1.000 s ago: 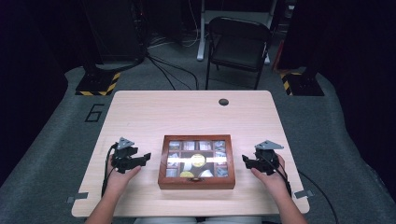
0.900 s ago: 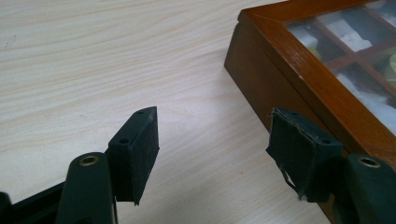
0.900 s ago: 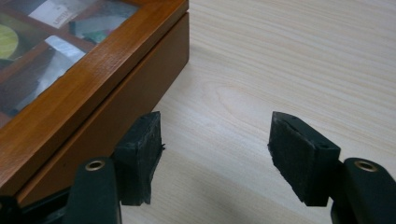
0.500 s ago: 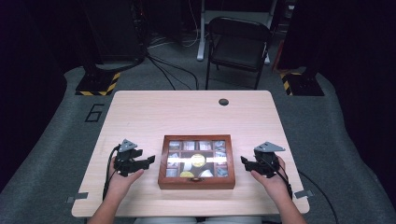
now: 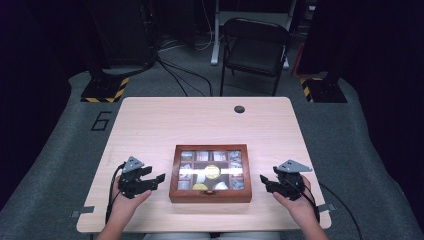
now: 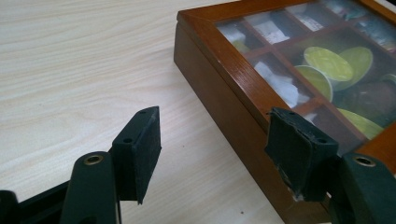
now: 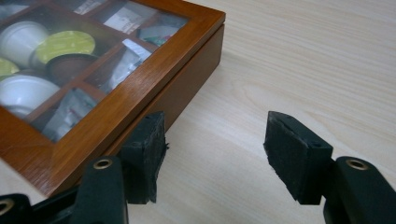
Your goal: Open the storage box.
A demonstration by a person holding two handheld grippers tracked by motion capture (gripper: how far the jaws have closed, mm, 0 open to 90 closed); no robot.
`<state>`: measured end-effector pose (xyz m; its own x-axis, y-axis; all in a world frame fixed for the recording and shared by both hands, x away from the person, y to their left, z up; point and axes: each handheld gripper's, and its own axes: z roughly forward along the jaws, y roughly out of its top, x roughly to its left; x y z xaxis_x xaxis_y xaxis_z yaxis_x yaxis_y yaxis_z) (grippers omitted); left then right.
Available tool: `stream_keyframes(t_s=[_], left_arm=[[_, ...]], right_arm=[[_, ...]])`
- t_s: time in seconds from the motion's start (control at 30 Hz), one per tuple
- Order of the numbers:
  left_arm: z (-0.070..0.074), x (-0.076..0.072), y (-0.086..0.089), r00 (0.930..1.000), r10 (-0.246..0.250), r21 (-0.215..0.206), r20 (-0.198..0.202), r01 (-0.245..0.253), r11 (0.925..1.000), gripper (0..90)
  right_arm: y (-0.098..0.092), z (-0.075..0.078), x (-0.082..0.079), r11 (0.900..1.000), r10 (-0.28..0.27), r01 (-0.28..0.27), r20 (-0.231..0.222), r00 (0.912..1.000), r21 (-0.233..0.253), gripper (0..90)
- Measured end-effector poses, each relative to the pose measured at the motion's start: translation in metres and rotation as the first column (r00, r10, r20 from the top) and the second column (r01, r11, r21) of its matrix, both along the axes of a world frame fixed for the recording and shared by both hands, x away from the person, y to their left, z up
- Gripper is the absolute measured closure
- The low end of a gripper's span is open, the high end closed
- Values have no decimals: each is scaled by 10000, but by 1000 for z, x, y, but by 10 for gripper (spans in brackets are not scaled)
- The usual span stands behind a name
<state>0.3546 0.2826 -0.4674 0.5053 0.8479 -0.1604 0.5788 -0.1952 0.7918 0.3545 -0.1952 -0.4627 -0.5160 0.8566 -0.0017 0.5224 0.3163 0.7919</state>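
Note:
A wooden box with a shut glass lid sits at the near middle of the table; its compartments hold capsules and packets. Left of the box, my left gripper is open and points at its left side. In the left gripper view the jaws straddle the box's near corner without touching it. My right gripper is open on the box's right. In the right gripper view its left pad stands close to the box wall, and bare table lies between the jaws.
The light wooden table has a small round black grommet near its far edge. A black folding chair stands beyond the table, with cables on the floor. Each gripper trails a cable toward the near edge.
Both grippers have slid a little toward the table's near edge. The left one has also edged slightly closer to the box. The box has not moved.

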Motion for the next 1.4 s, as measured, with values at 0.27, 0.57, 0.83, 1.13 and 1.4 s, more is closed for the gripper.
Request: stream_keyframes(t_s=[0.27,0.57,0.83,1.13,1.4], left_arm=[[4,-15,-1,9997,-243,-121,2,243,9996,371],[5,-33,-10,9965,-811,-255,176,816,9963,375],[1,-40,-14,9952,-932,308,294,923,9953,369],[-1,-38,-15,9938,-1104,65,130,1104,9939,371],[-2,-36,-15,9940,-1088,88,102,1087,9940,369]], right_arm=[[2,3,-16,9986,258,-259,14,9997,459,413],[15,3,-35,9940,1081,-1082,76,9941,183,431],[28,0,-45,9869,1614,-1614,22,9869,30,438],[32,-8,-42,9831,1829,-1828,-388,9824,56,474],[38,-16,-38,9727,2297,-2313,-678,9709,-166,528]])
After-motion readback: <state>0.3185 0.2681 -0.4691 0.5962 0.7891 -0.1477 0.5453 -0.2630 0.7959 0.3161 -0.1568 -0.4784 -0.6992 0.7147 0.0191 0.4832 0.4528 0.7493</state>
